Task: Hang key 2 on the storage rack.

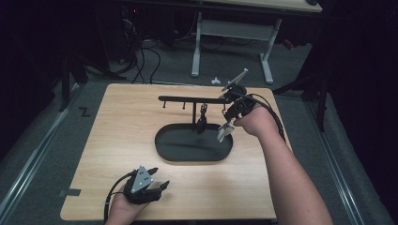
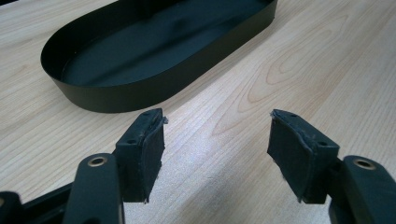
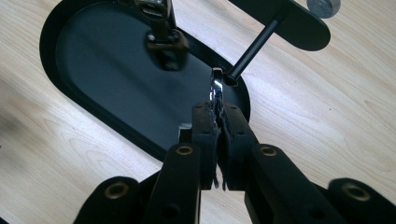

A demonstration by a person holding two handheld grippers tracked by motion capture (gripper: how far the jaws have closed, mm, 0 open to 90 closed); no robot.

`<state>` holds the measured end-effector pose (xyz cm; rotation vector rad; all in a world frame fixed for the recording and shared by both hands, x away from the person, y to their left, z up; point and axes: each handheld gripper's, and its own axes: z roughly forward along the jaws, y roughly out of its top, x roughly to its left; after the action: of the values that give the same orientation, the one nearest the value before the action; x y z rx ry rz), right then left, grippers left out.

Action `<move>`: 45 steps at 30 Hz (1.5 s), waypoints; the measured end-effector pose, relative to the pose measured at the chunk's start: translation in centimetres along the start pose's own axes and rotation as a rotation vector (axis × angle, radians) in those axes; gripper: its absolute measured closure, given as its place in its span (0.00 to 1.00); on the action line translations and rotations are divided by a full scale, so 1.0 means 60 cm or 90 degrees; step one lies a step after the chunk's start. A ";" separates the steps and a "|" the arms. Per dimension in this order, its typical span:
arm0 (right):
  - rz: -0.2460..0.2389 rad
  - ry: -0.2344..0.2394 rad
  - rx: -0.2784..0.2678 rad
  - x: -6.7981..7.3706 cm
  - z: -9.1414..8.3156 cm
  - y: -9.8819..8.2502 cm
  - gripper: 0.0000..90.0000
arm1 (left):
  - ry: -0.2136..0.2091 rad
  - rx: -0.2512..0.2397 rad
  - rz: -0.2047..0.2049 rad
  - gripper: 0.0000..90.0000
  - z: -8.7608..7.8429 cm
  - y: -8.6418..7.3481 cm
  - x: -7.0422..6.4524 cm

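right gripper [image 3: 217,122]: we see its jaws clamped on a thin shiny metal piece [image 3: 216,88], centre frame, above the black oval tray [image 3: 107,70].
left gripper [image 2: 215,149]: jaws apart, nothing between, lower frame.

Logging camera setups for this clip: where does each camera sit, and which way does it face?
High view: above the near table edge, facing forward and down on the table; forearms, left hand-held gripper, right hand-held gripper.
Left gripper view: on the left hand-held gripper, low over the wood; open jaws.
Right gripper view: on the right hand-held gripper, looking down; jaws clamp a shiny metal piece.
All three share the black oval tray.
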<state>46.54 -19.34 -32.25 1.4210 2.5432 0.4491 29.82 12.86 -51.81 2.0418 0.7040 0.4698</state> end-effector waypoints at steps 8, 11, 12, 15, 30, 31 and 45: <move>0.004 0.005 0.000 -0.008 0.002 0.003 0.96 | -0.002 0.002 0.000 0.40 -0.001 0.000 0.000; 0.008 0.006 -0.002 -0.011 0.002 0.004 0.96 | -0.002 0.002 0.000 0.40 0.000 0.000 0.000; 0.011 0.007 -0.002 -0.012 0.002 0.005 0.96 | -0.002 0.002 0.000 0.40 -0.001 0.000 0.000; 0.011 0.008 -0.006 -0.016 0.004 0.005 0.96 | -0.002 0.003 -0.001 0.40 -0.001 0.000 0.000; 0.017 -0.020 -0.021 -0.021 0.018 0.005 0.92 | -0.004 0.004 0.000 0.40 0.000 0.000 0.000; 0.015 -0.027 -0.024 -0.021 0.021 0.005 0.93 | -0.004 0.004 0.000 0.40 0.000 0.000 0.000; 0.042 -0.014 -0.033 -0.023 0.057 -0.023 0.78 | -0.008 0.012 0.004 0.40 0.003 -0.001 -0.002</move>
<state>47.26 -20.63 -35.91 1.4866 2.4552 0.5045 29.81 12.69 -51.94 2.0632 0.6975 0.4552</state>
